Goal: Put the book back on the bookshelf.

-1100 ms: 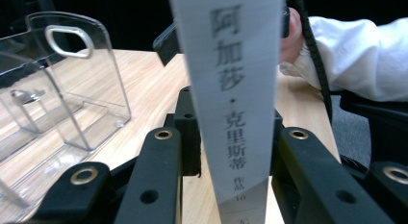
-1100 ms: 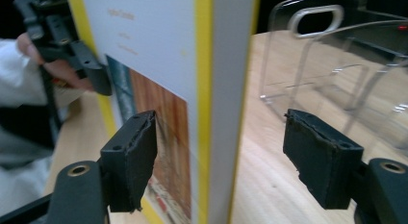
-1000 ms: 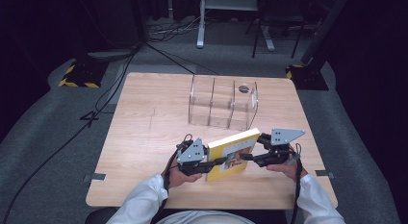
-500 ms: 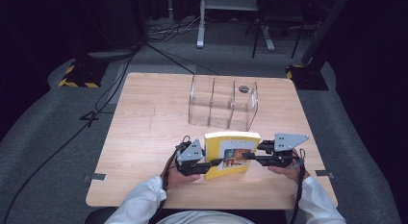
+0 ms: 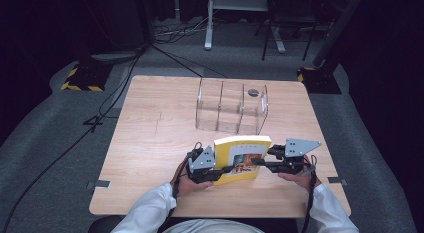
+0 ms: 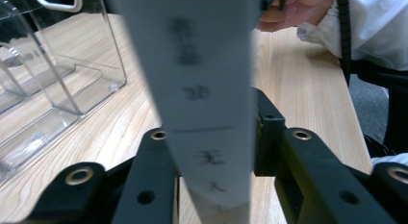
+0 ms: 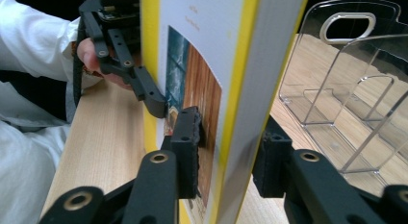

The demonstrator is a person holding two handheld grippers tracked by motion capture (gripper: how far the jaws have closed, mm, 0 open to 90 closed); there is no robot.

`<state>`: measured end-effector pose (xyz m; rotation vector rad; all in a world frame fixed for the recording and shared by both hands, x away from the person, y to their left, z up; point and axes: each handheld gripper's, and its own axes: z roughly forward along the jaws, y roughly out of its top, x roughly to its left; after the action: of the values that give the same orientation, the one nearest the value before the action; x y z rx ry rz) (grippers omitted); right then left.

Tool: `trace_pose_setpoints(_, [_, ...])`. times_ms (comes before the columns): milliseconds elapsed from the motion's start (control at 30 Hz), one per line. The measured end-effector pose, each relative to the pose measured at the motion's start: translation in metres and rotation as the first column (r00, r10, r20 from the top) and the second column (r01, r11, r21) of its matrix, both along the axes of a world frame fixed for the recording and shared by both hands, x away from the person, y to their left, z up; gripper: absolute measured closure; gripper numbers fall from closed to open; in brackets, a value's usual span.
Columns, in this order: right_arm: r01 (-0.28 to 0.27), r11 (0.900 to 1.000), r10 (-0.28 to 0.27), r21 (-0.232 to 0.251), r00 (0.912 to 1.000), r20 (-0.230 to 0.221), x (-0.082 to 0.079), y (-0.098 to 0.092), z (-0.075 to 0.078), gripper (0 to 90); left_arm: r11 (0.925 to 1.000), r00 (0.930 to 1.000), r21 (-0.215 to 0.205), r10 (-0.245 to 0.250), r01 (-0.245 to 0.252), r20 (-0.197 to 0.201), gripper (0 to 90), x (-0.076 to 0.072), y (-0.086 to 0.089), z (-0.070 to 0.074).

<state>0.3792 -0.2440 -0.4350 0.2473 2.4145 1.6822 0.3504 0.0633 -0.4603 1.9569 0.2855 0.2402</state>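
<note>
Book [image 5: 241, 158]: yellow-edged, with a picture cover, held up off the desk [image 5: 150, 143] on its edge, cover towards the person. It sits on the near side of the clear organiser [image 5: 231, 109], apart from it, close to the desk's front edge.

Left gripper [image 5: 220, 170]: at the book's left end. In the left gripper view its black jaws stand narrow and clamp the book's grey-white spine [image 6: 202, 89] from both sides, faint printed characters running down it. Held in the person's left hand [image 5: 186, 182], white sleeve [image 5: 147, 213] behind.

Right gripper [image 5: 260, 162]: at the book's right end, opposite the left one. In the right gripper view one pad lies against the picture cover [image 7: 192, 89] and the other jaw stands just behind the back cover, the page block between them; its jaws have just been opening a little, yet the book stays between them and the front pad presses on it. The far gripper shows beyond the book in that view, gripping the other end.

Clear organiser: transparent plastic, several upright dividers, an oval handle cut-out [image 7: 347, 26] in one end wall. It stands on the desk beyond the book, towards the far edge.

Desk: pale wood grain, on grey carpet [image 5: 60, 143]. Cables [image 5: 100, 108] trail across the floor to the left of the organiser.
</note>
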Motion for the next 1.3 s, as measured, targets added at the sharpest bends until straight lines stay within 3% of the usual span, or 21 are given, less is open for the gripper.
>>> trace_pose_setpoints(167, [0.006,1.0,-0.006,-0.001,1.0,-0.001,0.0,0.0,0.0,65.6,0.9997,0.9999,-0.019,0.012,-0.012,0.006,69.7,0.001,-0.002,0.003])
trace_pose_setpoints(300, [0.012,1.0,-0.012,0.002,0.9999,-0.005,0.001,0.001,0.0,63.2,0.9999,0.9998,-0.011,0.011,-0.01,0.016,69.7,0.001,-0.004,0.005])
trace_pose_setpoints(533, [0.054,0.999,-0.054,-0.003,0.9984,-0.016,0.003,0.003,0.001,51.2,0.9998,1.0,-0.02,-0.001,0.002,0.006,74.6,0.003,-0.006,0.005])
trace_pose_setpoints(867, [0.14,0.99,-0.14,-0.006,0.989,-0.048,0.009,-0.004,-0.002,33.5,0.9991,0.9998,-0.04,0.016,-0.016,-0.013,75.8,0.005,-0.005,0.004])
trace_pose_setpoints(1000, [0.228,0.972,-0.232,-0.051,0.9703,-0.07,0.012,-0.015,-0.006,22.6,0.9987,0.9995,-0.046,0.022,-0.023,-0.022,75.8,0.006,-0.004,0.004])
trace_pose_setpoints(1033, [0.228,0.972,-0.232,-0.051,0.9703,-0.07,0.012,-0.015,-0.006,22.6,0.9985,0.9994,-0.047,0.025,-0.027,-0.025,75.8,0.007,-0.003,0.004])
trace_pose_setpoints(1133, [0.292,0.95,-0.3,-0.114,0.9523,-0.057,0.011,-0.026,-0.011,19.5,0.9986,0.9995,-0.047,0.022,-0.023,-0.023,75.8,0.008,-0.003,0.004])
trace_pose_setpoints(1167, [0.299,0.946,-0.31,-0.122,0.9474,-0.079,0.011,-0.033,-0.014,18.0,0.9987,0.9995,-0.047,0.022,-0.023,-0.023,75.9,0.008,-0.003,0.004])
trace_pose_setpoints(1267, [0.326,0.934,-0.34,-0.144,0.9368,-0.083,0.009,-0.042,-0.019,17.0,0.9987,0.9995,-0.047,0.021,-0.022,-0.025,75.9,0.009,-0.003,0.004])
trace_pose_setpoints(1300, [0.36,0.916,-0.379,-0.175,0.9212,-0.088,0.01,-0.051,-0.023,17.1,0.9988,0.9995,-0.044,0.019,-0.02,-0.024,75.9,0.009,-0.003,0.004])
